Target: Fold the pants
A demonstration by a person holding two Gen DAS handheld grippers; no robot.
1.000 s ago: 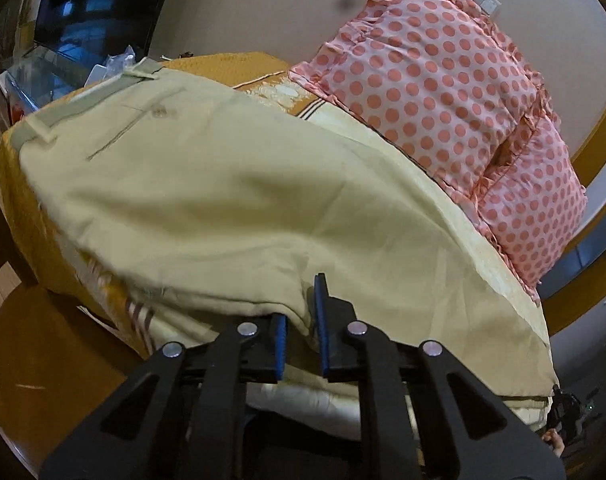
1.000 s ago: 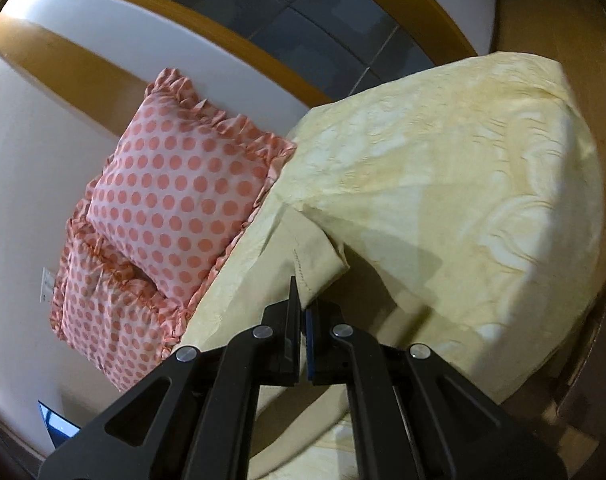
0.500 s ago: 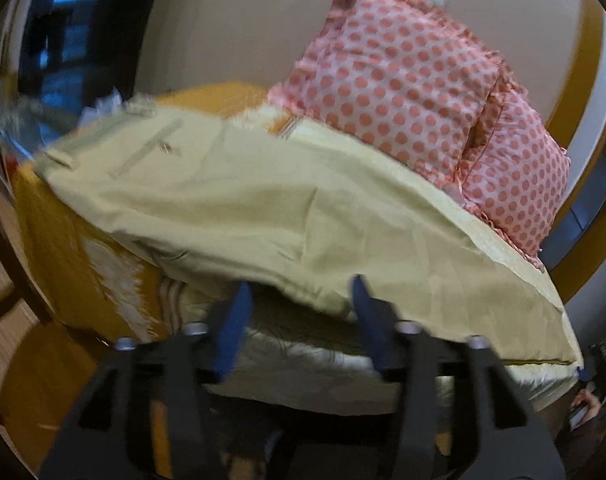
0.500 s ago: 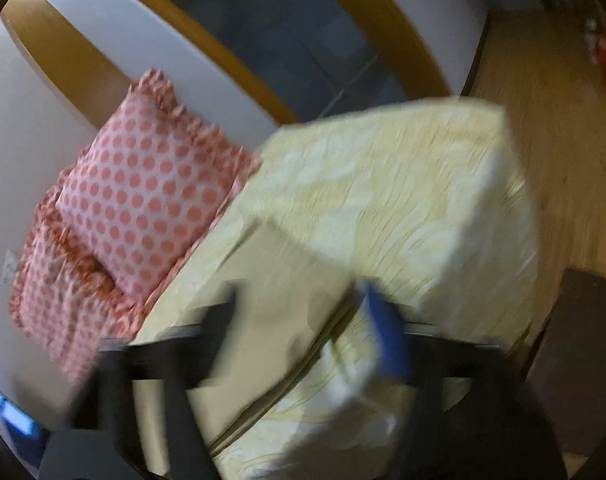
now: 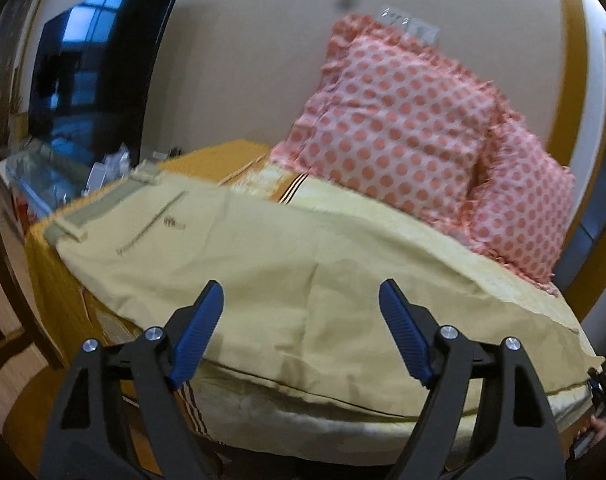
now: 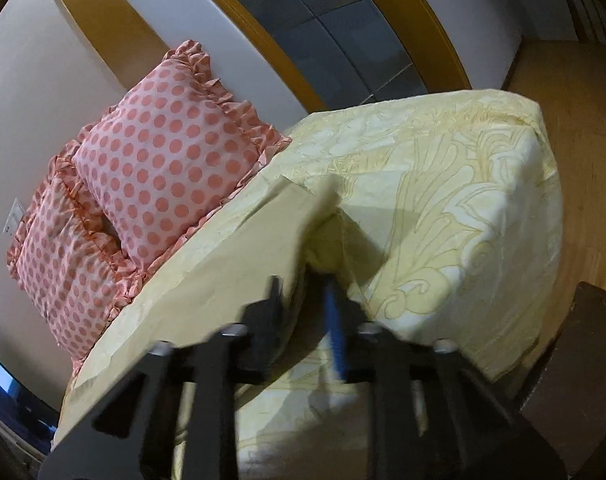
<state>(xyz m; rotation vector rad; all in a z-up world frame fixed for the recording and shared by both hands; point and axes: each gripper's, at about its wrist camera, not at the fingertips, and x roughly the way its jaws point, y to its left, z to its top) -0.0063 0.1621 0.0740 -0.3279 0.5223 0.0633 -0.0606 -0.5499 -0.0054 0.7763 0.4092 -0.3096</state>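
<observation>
Pale yellow-green pants (image 5: 263, 264) lie flat across the bed, waistband at the far left, legs running to the right edge. My left gripper (image 5: 301, 336) is open and empty, just in front of the pants' near edge. In the right wrist view the pant legs (image 6: 231, 280) lie along the bed beside the pillows. My right gripper (image 6: 303, 320) is blurred, its jaws a narrow gap apart at the hem end, with nothing seen between them.
Two pink polka-dot pillows (image 5: 415, 128) lean on the wall behind the pants. The bed has a cream patterned cover (image 6: 443, 208) and an orange sheet (image 5: 219, 160). A dark TV (image 5: 91, 68) and cluttered glass table (image 5: 43, 176) stand at the left. Wooden floor (image 6: 583, 128) lies beyond the bed.
Both grippers were shut on the pants' edge a second ago. Both let go and pulled back; the left now stands wide open, and the right has narrowed again. The fabric has settled flat.
</observation>
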